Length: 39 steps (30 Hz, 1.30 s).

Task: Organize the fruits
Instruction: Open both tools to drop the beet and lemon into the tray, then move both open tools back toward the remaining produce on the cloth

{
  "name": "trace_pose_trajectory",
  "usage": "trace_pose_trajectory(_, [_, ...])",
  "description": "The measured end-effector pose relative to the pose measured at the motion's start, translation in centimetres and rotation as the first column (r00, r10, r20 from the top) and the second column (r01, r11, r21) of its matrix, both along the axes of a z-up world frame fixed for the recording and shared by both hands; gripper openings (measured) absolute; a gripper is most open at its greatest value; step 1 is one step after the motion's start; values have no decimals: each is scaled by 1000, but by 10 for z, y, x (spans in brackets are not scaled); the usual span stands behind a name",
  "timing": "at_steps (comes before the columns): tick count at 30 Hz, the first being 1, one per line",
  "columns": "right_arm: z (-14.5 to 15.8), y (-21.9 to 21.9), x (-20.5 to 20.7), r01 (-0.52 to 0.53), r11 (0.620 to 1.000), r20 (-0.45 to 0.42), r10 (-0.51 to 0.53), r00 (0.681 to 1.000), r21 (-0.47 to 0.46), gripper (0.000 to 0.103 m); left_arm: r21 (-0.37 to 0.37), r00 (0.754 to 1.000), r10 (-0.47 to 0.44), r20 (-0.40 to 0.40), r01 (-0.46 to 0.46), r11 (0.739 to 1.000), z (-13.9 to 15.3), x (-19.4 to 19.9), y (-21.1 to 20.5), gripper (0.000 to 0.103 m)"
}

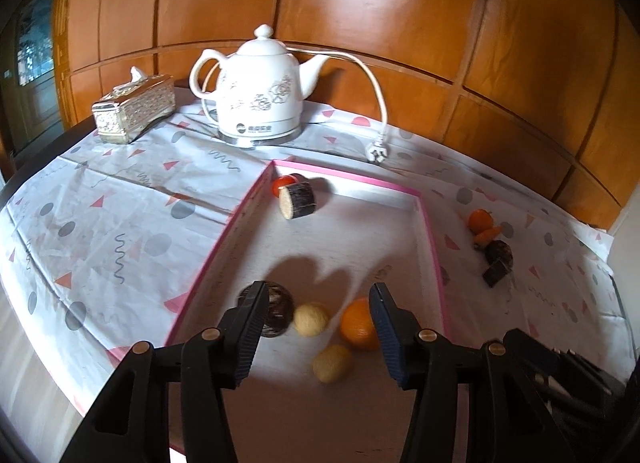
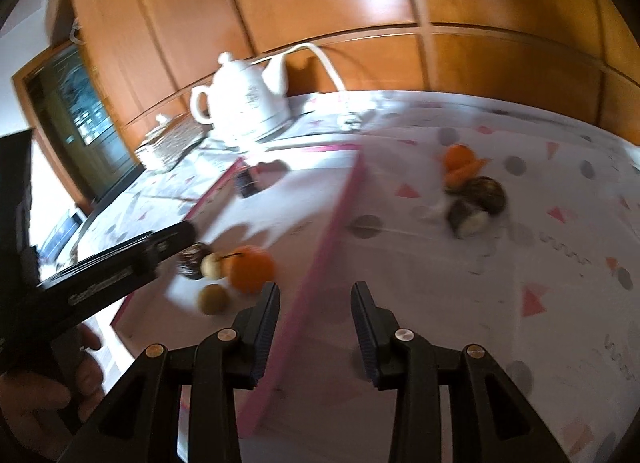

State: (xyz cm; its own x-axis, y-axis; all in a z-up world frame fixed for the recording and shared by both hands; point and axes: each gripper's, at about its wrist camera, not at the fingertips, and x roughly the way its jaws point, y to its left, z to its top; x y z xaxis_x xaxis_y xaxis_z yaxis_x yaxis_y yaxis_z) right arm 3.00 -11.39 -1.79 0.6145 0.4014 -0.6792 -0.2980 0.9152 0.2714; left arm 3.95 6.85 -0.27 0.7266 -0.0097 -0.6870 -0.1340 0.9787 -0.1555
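Hovering over the near end of the pink-rimmed tray [image 1: 434, 247], the left gripper [image 1: 320, 327] has its fingers released, with nothing pressed between them. Just beyond their tips, inside the tray, lie a dark ball [image 1: 276, 313], two pale round fruits [image 1: 311, 319] [image 1: 332, 363] and an orange [image 1: 360, 325], all close together. The right gripper [image 2: 316, 327] is also released and empty; it sits above the tray's right wall, which runs away between its fingers.

Past that wall, out on the patterned cloth of the table [image 2: 500, 287], a small heap remains: an orange fruit [image 2: 456, 157] with an orange wedge [image 2: 466, 173] against it, then a dark round piece [image 2: 486, 191] and a cut dark piece [image 2: 468, 219]. From the right gripper this heap lies ahead and to the right, well clear of the tray, and is blurred in that view. The right hand seems the nearer one, so the next pick likely falls to it, reaching forward and rightward.

At the tray's far corner rest a cut log-like piece [image 1: 298, 199] and a red fruit [image 1: 282, 183]. Behind the tray stand a white kettle [image 1: 260, 91] and a tissue box [image 1: 134, 109].
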Motion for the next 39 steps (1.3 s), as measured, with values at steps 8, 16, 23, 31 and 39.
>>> trace_pose_trajectory(8, [-15, -36, 8, 135, 990, -40, -137, 990, -30, 37, 15, 996, -92, -2, 92, 996, 0, -1, -31, 53])
trace_pose_trajectory(16, [-24, -68, 14, 225, 973, -55, -228, 972, -52, 37, 22, 974, -228, 5, 228, 973, 0, -5, -72, 53])
trace_pose_trajectory(23, [-29, -85, 28, 261, 963, -62, -266, 962, -69, 37, 18, 959, -283, 4, 283, 959, -2, -4, -91, 53])
trace_pose_trajectory(31, [-31, -97, 40, 274, 958, -65, -280, 958, -83, 37, 6, 948, -319, -16, 319, 948, -7, 11, -107, 53])
trace_pose_trajectory(39, [-29, -127, 52, 337, 936, -58, -344, 937, -104, 37, -59, 938, -344, -50, 341, 938, -15, 42, -129, 53])
